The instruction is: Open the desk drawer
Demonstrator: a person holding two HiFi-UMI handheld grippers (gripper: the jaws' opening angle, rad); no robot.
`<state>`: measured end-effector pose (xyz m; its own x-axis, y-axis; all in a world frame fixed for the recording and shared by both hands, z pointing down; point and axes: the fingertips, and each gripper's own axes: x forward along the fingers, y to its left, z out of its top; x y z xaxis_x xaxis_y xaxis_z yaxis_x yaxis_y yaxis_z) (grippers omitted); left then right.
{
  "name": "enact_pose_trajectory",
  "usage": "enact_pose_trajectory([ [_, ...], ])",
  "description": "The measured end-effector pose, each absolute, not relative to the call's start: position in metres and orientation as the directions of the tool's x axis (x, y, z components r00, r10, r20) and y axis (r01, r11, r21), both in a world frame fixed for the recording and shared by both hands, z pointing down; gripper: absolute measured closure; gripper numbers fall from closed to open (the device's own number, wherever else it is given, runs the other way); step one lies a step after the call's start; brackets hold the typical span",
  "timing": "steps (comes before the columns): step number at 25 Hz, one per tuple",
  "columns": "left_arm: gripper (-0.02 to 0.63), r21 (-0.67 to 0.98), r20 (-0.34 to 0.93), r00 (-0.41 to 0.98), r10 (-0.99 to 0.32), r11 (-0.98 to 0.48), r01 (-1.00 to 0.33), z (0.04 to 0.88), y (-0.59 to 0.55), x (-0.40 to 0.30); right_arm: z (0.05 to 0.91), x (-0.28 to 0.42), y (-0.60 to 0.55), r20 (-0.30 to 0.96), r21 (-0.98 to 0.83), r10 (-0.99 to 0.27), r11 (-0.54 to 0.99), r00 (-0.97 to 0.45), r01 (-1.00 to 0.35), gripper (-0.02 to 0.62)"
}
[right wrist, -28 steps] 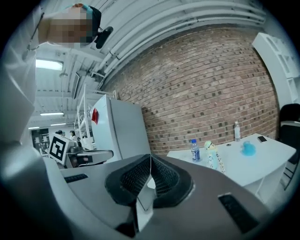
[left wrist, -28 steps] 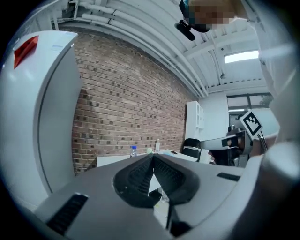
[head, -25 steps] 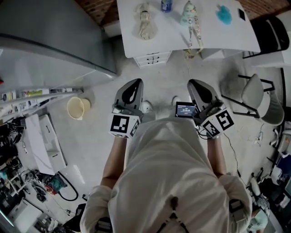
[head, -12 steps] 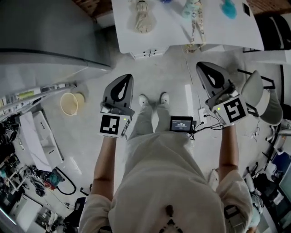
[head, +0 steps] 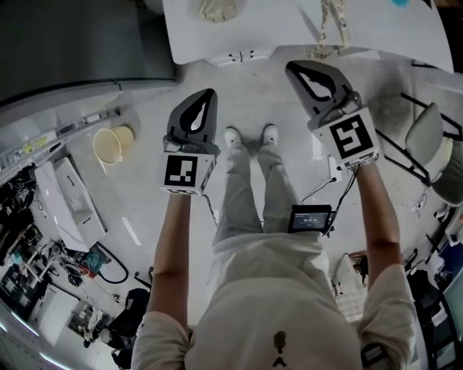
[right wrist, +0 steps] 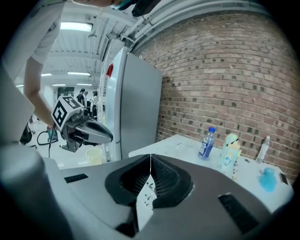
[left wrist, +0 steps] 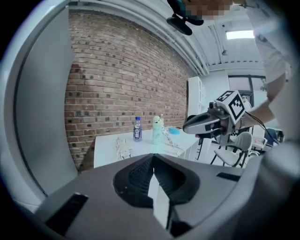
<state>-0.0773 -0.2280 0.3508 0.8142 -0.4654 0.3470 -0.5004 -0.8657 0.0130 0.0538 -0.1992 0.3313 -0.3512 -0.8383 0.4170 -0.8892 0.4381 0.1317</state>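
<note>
A white desk (head: 289,29) stands at the top of the head view, with a small white drawer unit (head: 242,56) under its near edge. My left gripper (head: 209,92) is held over the floor short of the desk, jaws shut and empty. My right gripper (head: 291,66) is closer to the desk edge, to the right of the drawers, also shut with nothing in it. In the left gripper view the shut jaws of the left gripper (left wrist: 152,157) point at the desk (left wrist: 108,150). The right gripper (right wrist: 150,158) points at the desk (right wrist: 187,146) too.
A grey refrigerator (head: 72,50) stands left of the desk, a cream bucket (head: 108,146) on the floor beside it. A chair (head: 427,137) is at the right. On the desk are a bottle (right wrist: 206,142), a toy figure (right wrist: 229,157) and a cloth (head: 217,10). Cluttered cables lie lower left.
Both grippers came down and apart while the person stepped closer to the desk. The right gripper rolled and now reaches nearer the desk edge. Both stayed shut.
</note>
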Motion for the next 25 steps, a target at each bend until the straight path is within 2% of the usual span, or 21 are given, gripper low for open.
enact_pose_trajectory([
  [5, 0.597, -0.028, 0.385, 0.805, -0.452, -0.877, -0.479, 0.421, -0.232, -0.055, 0.425, 0.039, -0.194, 0.511, 0.123, -0.761, 0.526, -0.400, -0.842, 0.569],
  [9, 0.597, -0.057, 0.416, 0.786, -0.457, -0.876, -0.479, 0.478, -0.240, -0.049, 0.497, 0.039, -0.198, 0.565, 0.033, -0.712, 0.525, -0.418, -0.850, 0.569],
  [14, 0.597, -0.091, 0.483, 0.765, -0.425, -0.894, -0.439, 0.546, -0.252, -0.049, 0.571, 0.039, -0.224, 0.616, 0.019, -0.678, 0.523, -0.402, -0.852, 0.569],
  [20, 0.597, -0.173, 0.525, 0.765, -0.374, -0.926, -0.334, 0.612, -0.265, -0.044, 0.636, 0.026, -0.255, 0.667, 0.012, -0.628, 0.548, -0.402, -0.836, 0.569],
  [25, 0.597, -0.239, 0.535, 0.760, -0.370, -0.929, -0.284, 0.638, -0.291, -0.031, 0.655, 0.021, -0.292, 0.673, 0.100, -0.649, 0.555, -0.355, -0.825, 0.569],
])
